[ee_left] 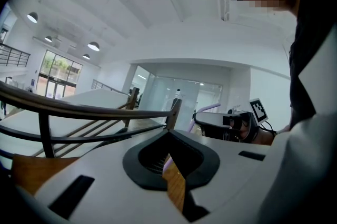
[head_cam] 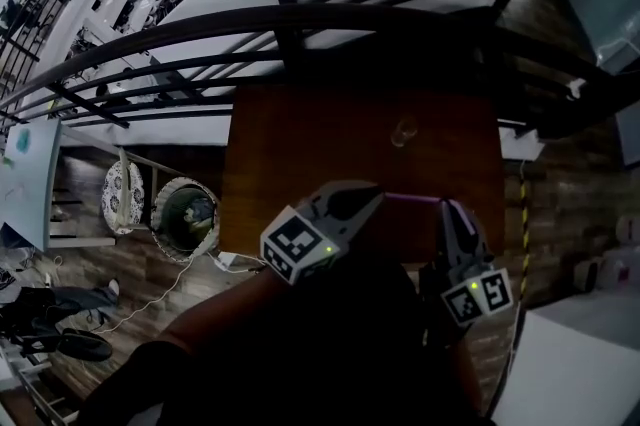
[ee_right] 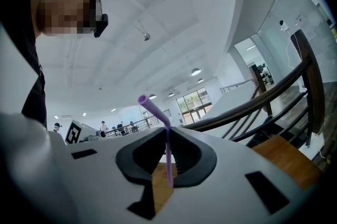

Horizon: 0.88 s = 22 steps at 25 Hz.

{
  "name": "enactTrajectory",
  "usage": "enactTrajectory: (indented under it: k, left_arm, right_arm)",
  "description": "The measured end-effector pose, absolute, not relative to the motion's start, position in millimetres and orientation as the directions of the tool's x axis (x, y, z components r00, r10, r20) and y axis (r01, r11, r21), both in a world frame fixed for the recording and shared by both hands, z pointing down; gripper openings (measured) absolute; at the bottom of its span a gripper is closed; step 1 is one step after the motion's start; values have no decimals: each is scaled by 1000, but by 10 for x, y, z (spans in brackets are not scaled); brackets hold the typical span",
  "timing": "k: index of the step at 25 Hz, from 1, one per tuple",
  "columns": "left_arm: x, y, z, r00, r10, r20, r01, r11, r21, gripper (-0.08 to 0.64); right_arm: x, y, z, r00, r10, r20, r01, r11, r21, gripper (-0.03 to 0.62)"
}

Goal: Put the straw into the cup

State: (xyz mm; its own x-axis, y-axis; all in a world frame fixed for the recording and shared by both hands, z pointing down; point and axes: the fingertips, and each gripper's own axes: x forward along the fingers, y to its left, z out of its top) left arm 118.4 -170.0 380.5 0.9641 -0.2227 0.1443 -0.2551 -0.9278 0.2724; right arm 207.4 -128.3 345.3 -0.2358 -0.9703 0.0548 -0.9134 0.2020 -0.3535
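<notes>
Floor at far left: a round basket (head_cam: 187, 214) sits on the floorboards, beside the table and well away from the work.
Railing: a dark curved railing (head_cam: 200, 22) runs across the top of the head view, beyond the table's far edge.
Table: a brown wooden table (head_cam: 290, 154) fills the middle of the head view, and both grippers hover over its near edge.
Left gripper: the left gripper (head_cam: 372, 198) reaches in from the lower left and points right, with its marker cube (head_cam: 298, 244) facing up. In its own view its jaws (ee_left: 171, 157) are drawn close together, with a thin lilac strip of the straw pinched between them.
Cup: a clear cup (head_cam: 404, 131) stands upright on the table, past both grippers and between them from left to right. It touches neither gripper nor the straw.
Straw: a purple straw (head_cam: 412, 199) lies level in the air, bridging the tips of the two grippers and held at both ends. It is nearer the person than the cup.
Right gripper: the right gripper (head_cam: 452, 207) points away from the person. In its own view its jaws (ee_right: 167, 165) are closed on the straw (ee_right: 167, 154), which rises between them, bends, and leans toward the other gripper.
</notes>
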Motion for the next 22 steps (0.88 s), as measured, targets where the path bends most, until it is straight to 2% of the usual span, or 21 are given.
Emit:
enactTrajectory:
  k: [6,22]
  left_arm:
    - [1235,-1755,3796,952,-264,157,-298,-914,274,11]
    - [1984,-1895,3661,840,-520,152,-542,-799,261,11]
  right_arm:
    - [2164,-1414,3463,-282,-957,68,-901,239,-361,35]
    - [3071,-1830,3313,-519,-854,35,-810,478,-340,35]
